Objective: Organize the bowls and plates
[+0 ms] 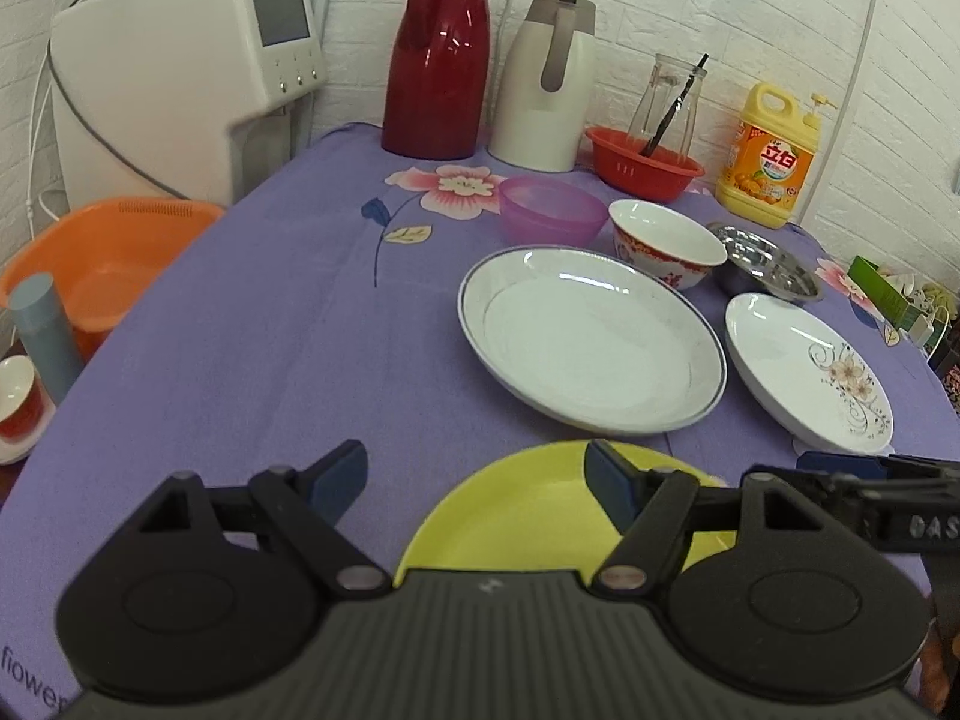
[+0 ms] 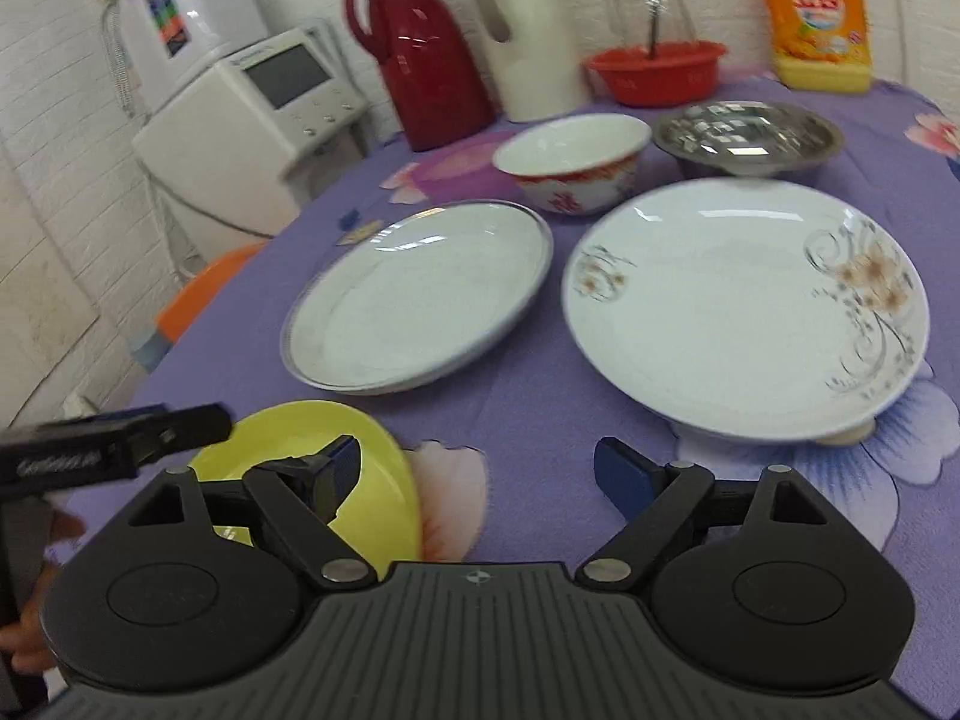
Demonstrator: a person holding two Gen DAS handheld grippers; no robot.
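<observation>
Closest to both tools, at about 6 o'clock on the purple cloth (image 1: 252, 324), lies the yellow plate (image 1: 540, 516). The left gripper (image 1: 477, 480) hangs over it with jaws spread and nothing between them, the plate's far rim showing under its right finger. The right gripper (image 2: 477, 471) is likewise wide open and empty, with the yellow plate at its 9 o'clock and partly behind its left finger. I judge that plate light, probably plastic, stiff and forgiving; a pinch on its rim should do.

Farther out, at 12 to 1 o'clock from the left gripper, sits the blue-rimmed plate (image 1: 591, 339), and at 2 o'clock the flower plate (image 1: 807, 369). Both look glazed, so likely heavy, slick and breakable; grip the raised rim.

Beyond them stand the purple bowl (image 1: 552, 210), red-patterned bowl (image 1: 666, 243) and steel bowl (image 1: 765, 264), side by side.
</observation>
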